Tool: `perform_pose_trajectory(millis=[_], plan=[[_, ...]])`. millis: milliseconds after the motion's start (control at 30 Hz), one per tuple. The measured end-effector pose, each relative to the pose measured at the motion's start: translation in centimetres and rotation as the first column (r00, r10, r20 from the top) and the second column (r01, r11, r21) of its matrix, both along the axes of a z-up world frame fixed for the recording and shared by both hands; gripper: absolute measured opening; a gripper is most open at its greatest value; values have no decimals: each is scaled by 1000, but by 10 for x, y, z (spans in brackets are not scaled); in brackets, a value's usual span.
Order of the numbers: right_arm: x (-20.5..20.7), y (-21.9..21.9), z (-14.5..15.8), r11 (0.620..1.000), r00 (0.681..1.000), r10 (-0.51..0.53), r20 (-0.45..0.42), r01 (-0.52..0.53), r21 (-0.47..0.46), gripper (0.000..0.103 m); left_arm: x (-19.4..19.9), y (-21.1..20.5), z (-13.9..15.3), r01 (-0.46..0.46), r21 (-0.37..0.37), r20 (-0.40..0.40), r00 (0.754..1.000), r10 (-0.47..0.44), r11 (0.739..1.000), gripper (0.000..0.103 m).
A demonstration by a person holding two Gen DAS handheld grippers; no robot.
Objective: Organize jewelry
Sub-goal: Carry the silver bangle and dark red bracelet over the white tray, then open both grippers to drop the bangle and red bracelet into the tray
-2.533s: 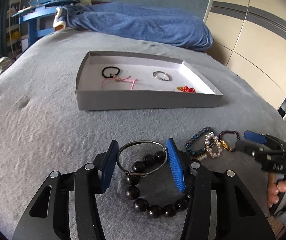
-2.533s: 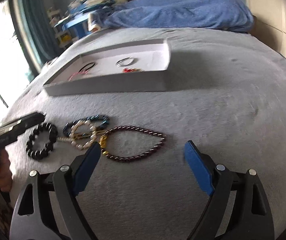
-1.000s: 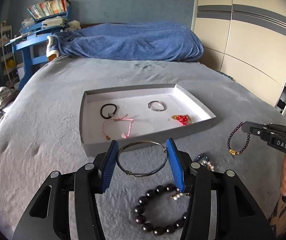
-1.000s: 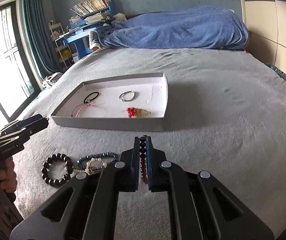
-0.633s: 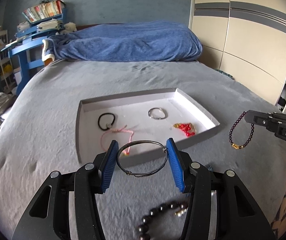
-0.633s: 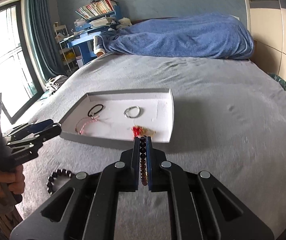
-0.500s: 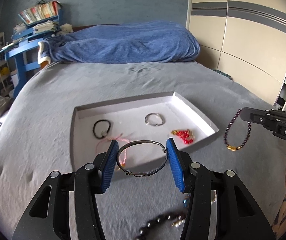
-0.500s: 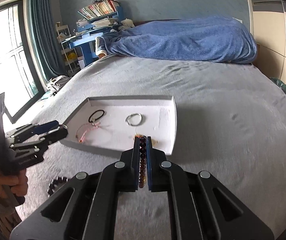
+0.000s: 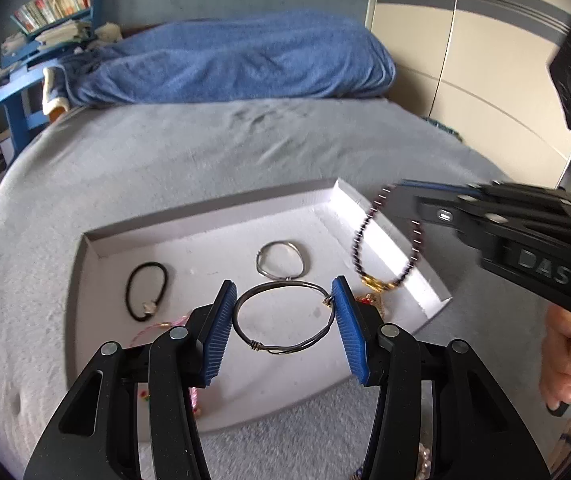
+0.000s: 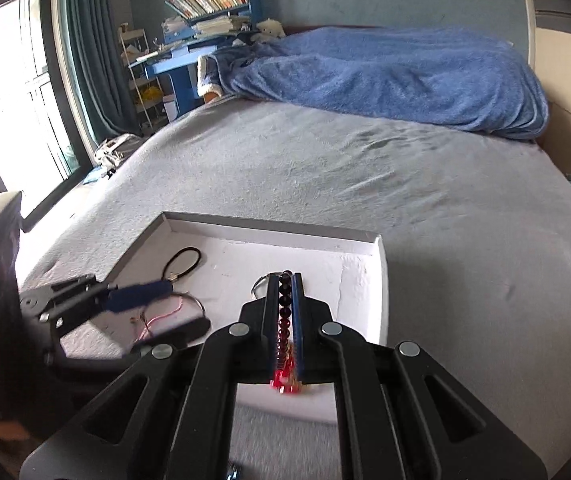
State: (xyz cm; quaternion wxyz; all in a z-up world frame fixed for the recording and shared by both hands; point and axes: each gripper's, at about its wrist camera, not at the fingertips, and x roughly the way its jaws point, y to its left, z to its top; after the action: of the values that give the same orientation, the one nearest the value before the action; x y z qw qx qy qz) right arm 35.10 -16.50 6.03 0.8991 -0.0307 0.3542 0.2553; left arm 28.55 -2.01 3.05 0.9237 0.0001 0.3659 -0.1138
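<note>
Both grippers have come forward from the loose jewelry on the bed and now hang over the tray (image 9: 85,280). Left gripper (image 9: 283,314) has its blue fingers (image 9: 217,338) set fairly wide, pressing on either side of a wire bangle (image 9: 283,344); the ring lies nearly flat between them, its twisted join toward the camera, above the tray's near middle. Right gripper (image 10: 285,320) has its fingers closed narrow on a dark bead bracelet (image 10: 284,312), the beads running in a line along the fingers. From the left camera that bracelet (image 9: 385,248) hangs down as a long loop, gold clasp lowest, over the tray's right edge. Letters "DAS" show on the right gripper's side. Lying in the tray: a black hair tie (image 9: 145,292) toward the left, a silver ring bangle (image 9: 281,264) near the middle, a pink cord (image 10: 165,314) at the near left, and a red piece (image 10: 283,384) near the right front corner. Grey bed (image 10: 445,240) carries the tray.
</note>
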Motion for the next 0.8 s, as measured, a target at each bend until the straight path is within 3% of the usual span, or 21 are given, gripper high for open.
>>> perform_pose_trajectory(millis=[267,633,700,767,800], plan=[[46,6,-42,1000,994,-27,-102,27,0,6,19,1,-26,-25,18,-103,994,26,1000,51],[58,-5,-63,995,994,-64,-92,58,-76,7,26,-2,-47,-18,44,-163,986,25,999,54],[59,-8,-63,995,994,-69,-86,62,-83,13,25,-2,-46,-17,53,-153,988,25,998,60],[57,-12,-62,995,994,-76,-78,70,-77,38,22,-1,-42,-24,59,-137,990,32,998,68],[56,-14,-60,995,994,-78,-73,73,-73,40,22,0,-40,-26,58,-129,991,34,998,71]])
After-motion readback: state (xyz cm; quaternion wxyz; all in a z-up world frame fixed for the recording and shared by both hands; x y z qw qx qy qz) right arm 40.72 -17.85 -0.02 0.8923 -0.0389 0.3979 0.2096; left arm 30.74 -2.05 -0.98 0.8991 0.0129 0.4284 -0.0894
